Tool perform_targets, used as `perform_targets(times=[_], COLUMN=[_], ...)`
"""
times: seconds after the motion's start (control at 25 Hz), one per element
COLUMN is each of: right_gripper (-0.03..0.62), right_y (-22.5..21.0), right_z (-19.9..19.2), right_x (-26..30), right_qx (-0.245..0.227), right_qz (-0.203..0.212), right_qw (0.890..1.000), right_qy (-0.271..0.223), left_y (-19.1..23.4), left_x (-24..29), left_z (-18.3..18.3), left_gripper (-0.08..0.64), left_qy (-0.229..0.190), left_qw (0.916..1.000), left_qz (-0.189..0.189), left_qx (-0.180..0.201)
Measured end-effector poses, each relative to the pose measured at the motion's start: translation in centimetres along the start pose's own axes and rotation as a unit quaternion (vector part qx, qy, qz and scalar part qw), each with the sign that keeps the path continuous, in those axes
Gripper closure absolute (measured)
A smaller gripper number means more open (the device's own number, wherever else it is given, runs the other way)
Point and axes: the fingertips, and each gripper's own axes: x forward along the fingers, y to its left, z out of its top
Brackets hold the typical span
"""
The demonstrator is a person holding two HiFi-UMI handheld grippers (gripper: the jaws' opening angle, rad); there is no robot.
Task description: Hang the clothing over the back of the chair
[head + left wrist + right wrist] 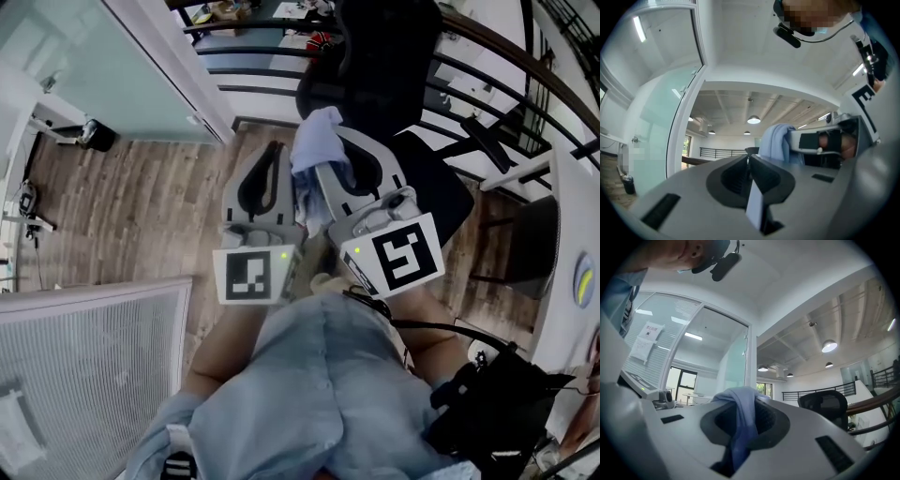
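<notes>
Ahead, a black chair [375,56], nothing draped on its back yet. Nearer, light blue clothing [317,141], bunched up in the air, short of the chair. Right gripper [336,155] clamped tight on that bunch, a tail of it hanging down through the jaws. Left gripper [274,150] closed just beside it, no cloth plainly pinched. Left to do, by the look of it: reach the chair, lift, drape, let go.
</notes>
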Motion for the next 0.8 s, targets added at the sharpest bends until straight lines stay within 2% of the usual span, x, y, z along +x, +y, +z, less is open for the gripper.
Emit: perform_targets(times=[0.12,0.28,0.44,0.8], right_gripper=[0.558,0.558,0.558,0.558], right_y=[-1.3,-3.1,-5.0,-8.0], right_z=[-0.1,0.0,-0.2,-1.2], right_x=[2.5,5.1,7.2,12.4], right_qx=[0.003,0.012,0.014,0.014], right_qz=[0.011,0.020,0.024,0.012], right_qw=[1.000,1.000,1.000,1.000], right_qy=[0.000,-0.003,-0.010,-0.004], left_y=[1.6,2.9,4.0,6.4], left_x=[2.5,5.6,7.5,12.8], left_z=[0.2,0.6,0.3,-0.9], left_gripper=[0.534,0.534,0.534,0.534], left_qy=[-0.008,-0.001,-0.004,0.000], left_qw=[0.9996,0.9998,0.9990,0.9998], left_qz=[0.006,0.013,0.016,0.002], left_qx=[0.025,0.016,0.041,0.021])
